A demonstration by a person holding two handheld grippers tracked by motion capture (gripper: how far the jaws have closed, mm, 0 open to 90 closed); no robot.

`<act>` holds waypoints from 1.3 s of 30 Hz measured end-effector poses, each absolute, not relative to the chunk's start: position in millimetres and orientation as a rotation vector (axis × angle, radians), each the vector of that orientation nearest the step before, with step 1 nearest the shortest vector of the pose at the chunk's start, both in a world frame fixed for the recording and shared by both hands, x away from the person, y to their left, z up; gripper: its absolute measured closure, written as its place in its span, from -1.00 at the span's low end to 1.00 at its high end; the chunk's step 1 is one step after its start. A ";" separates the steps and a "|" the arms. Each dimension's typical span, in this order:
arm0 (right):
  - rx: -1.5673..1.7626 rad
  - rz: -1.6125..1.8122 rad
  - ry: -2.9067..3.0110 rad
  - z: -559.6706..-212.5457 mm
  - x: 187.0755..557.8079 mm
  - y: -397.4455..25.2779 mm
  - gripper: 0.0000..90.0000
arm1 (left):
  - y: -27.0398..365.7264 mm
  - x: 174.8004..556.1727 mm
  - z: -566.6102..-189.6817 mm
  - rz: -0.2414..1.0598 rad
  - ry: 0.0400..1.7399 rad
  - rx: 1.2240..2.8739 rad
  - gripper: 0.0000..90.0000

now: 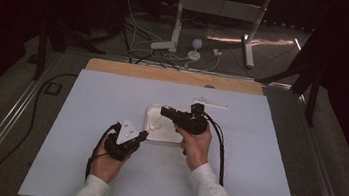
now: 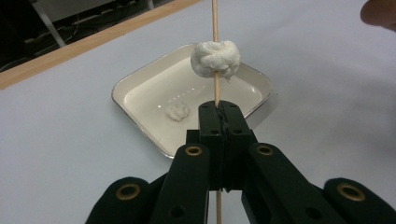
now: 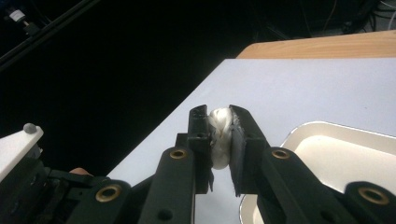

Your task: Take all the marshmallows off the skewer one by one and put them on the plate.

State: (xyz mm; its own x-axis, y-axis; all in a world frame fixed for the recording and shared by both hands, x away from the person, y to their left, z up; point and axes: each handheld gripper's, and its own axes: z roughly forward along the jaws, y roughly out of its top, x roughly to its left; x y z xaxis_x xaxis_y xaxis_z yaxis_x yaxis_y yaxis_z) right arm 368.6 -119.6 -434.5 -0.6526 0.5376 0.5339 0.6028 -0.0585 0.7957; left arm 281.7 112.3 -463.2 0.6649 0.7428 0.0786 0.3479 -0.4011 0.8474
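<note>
While skewer (image 2: 215, 88) stands over tray (image 2: 135, 84) rim, open mat (image 2: 327, 121) around

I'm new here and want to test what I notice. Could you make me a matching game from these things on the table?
Things:
1. wooden skewer
2. dough ball
3. small dough lump
4. white tray

States:
a. lying loose in the tray
b. clamped between the left gripper's jaws
c. threaded on the skewer
d. resting on the pale table cover

Pairs: 1-b, 2-c, 3-a, 4-d
</note>
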 end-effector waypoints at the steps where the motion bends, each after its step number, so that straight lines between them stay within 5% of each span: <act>1: -1.292 -1.848 -2.114 -434.7 368.6 -120.3 0.79 | 112.6 281.8 -463.4 0.570 0.845 2.013 1.00; 39: -1.419 -1.866 -2.150 -435.4 373.5 -126.7 0.83 | 113.4 281.0 -464.7 0.600 0.810 2.066 1.00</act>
State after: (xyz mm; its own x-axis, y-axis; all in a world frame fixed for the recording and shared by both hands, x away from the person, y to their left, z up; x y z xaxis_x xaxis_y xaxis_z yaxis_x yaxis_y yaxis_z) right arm 373.5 -126.7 -435.4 -0.6013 0.6263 0.4962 0.5794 -0.0858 0.8105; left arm 281.0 113.4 -464.7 0.6797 0.7224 0.1271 0.3328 -0.4581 0.8243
